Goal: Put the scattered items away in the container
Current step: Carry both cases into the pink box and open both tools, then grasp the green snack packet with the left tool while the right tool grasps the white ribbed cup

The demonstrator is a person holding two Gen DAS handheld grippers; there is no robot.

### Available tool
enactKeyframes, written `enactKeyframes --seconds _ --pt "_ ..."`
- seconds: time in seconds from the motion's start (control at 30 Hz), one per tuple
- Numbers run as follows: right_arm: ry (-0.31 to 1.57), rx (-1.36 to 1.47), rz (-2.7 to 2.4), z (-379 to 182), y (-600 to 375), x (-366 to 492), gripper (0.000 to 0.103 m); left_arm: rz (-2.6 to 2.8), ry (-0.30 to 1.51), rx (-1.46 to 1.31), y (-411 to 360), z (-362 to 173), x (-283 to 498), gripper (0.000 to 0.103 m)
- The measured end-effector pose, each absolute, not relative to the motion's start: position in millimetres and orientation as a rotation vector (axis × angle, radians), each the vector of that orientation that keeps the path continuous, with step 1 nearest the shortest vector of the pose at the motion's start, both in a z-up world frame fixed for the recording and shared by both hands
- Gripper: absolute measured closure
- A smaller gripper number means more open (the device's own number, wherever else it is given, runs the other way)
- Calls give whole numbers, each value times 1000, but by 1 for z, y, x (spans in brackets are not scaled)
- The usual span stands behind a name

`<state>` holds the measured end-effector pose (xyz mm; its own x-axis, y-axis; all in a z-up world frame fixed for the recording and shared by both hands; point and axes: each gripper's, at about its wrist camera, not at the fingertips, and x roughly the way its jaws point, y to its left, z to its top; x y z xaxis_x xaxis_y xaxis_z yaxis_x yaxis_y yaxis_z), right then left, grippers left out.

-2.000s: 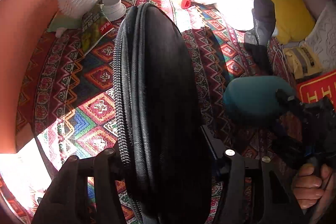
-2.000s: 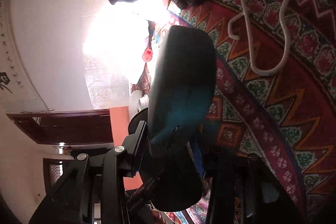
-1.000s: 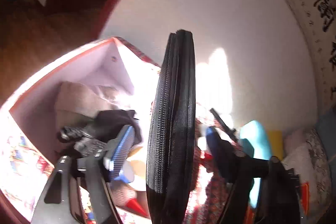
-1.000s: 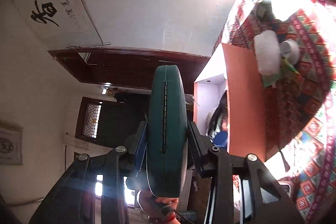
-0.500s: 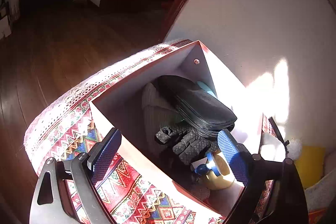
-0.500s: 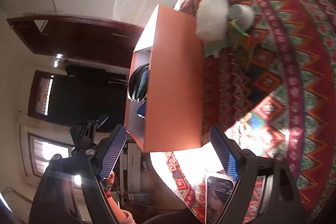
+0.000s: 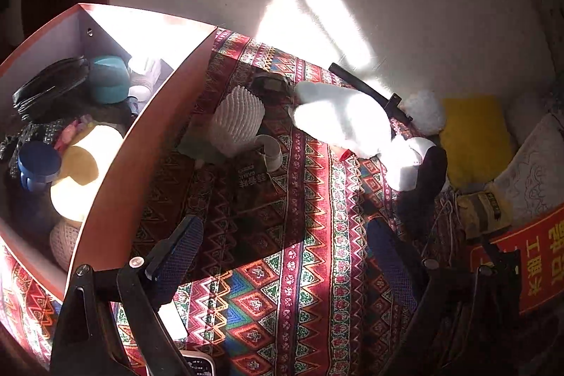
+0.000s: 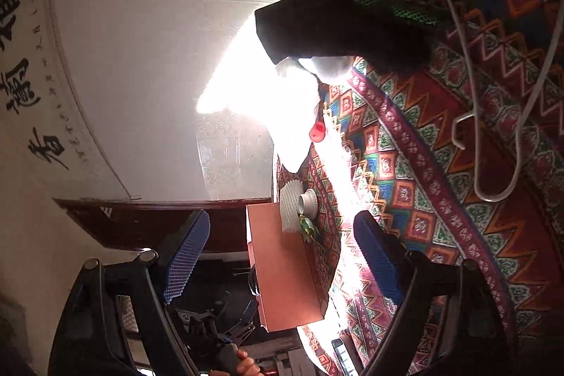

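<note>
The orange box [image 7: 116, 185] stands at the left on the patterned cloth [image 7: 310, 270]. Inside it lie a black zip case [image 7: 49, 87], a teal case [image 7: 107, 83], a blue-capped bottle [image 7: 37, 164] and other items. My left gripper [image 7: 285, 266] is open and empty above the cloth, right of the box. Scattered beyond it are a white ribbed object [image 7: 239, 118], a white cup [image 7: 269, 150], a dark packet [image 7: 252, 180] and a black glove [image 7: 428, 178]. My right gripper [image 8: 282, 256] is open and empty; the box [image 8: 282, 263] shows between its fingers, and the black glove [image 8: 338, 23] lies ahead.
A white plush toy [image 7: 345, 122], a yellow cushion [image 7: 472, 136], a white cushion [image 7: 532, 171] and a red banner [image 7: 528, 256] lie at the right. A white clothes hanger [image 8: 493, 115] lies on the cloth. A phone [image 7: 197, 363] sits at the near edge. A red cap [image 8: 316, 132] lies near the plush.
Both grippers have let go of their cases, which now lie in the box. Both have swung away from the box back over the cloth, open and empty.
</note>
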<state>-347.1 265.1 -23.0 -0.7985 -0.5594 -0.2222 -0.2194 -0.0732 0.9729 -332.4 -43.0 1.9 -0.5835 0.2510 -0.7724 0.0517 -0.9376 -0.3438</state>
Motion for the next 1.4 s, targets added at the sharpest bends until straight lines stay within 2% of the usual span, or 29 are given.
enactKeyframes --seconds 0.2,0.37,0.4,0.43,0.47,0.53,0.63,0.77,0.87,1.0,1.07,1.13,1.2,1.33,1.37,1.4 --pt "-2004 871 -1884 -39 285 -356 19 2715 -58 -1523 19 -52 -398 8" --pt "-1936 929 -1868 -40 286 -374 19 2775 50 -1599 10 -84 -441 9" --pt "-1917 945 -1869 -40 284 -378 19 2751 51 -1617 8 -93 -447 17" --pt "-1897 961 -1870 -39 282 -382 19 2728 54 -1636 4 -100 -450 65" --pt "-1879 978 -1873 -39 280 -386 19 2707 61 -1682 0 -108 -451 86" --pt "-1830 1005 -1890 -36 273 -394 19 2696 0 -1665 -9 -105 -447 90" --pt "-1681 1070 -1954 -26 252 -407 20 2689 -132 -1578 -21 -76 -426 91" --pt "-1348 1173 -2057 -9 199 -416 34 2684 -383 -1386 -57 -18 -368 91" --pt "-1171 1220 -2061 -3 148 -426 43 2730 -504 -1270 -95 13 -335 91" --pt "-860 1275 -2210 7 72 -473 44 2750 -669 -1119 -147 36 -321 91" --pt "-639 1318 -2349 7 33 -504 25 2745 -721 -1113 -168 34 -320 91" --pt "-446 1366 -2459 -2 5 -534 23 2714 -782 -1129 -191 27 -321 91" --pt "-286 1434 -2486 -16 -16 -564 24 2689 -834 -1137 -211 21 -322 91" --pt "-125 1539 -2499 -37 -44 -606 29 2709 -842 -1147 -238 22 -323 91" --pt "-78 1536 -2528 -38 -47 -611 44 2723 -837 -1142 -243 24 -322 91" --pt "-37 1540 -2551 -39 -48 -614 44 2735 -836 -1133 -246 26 -320 91"
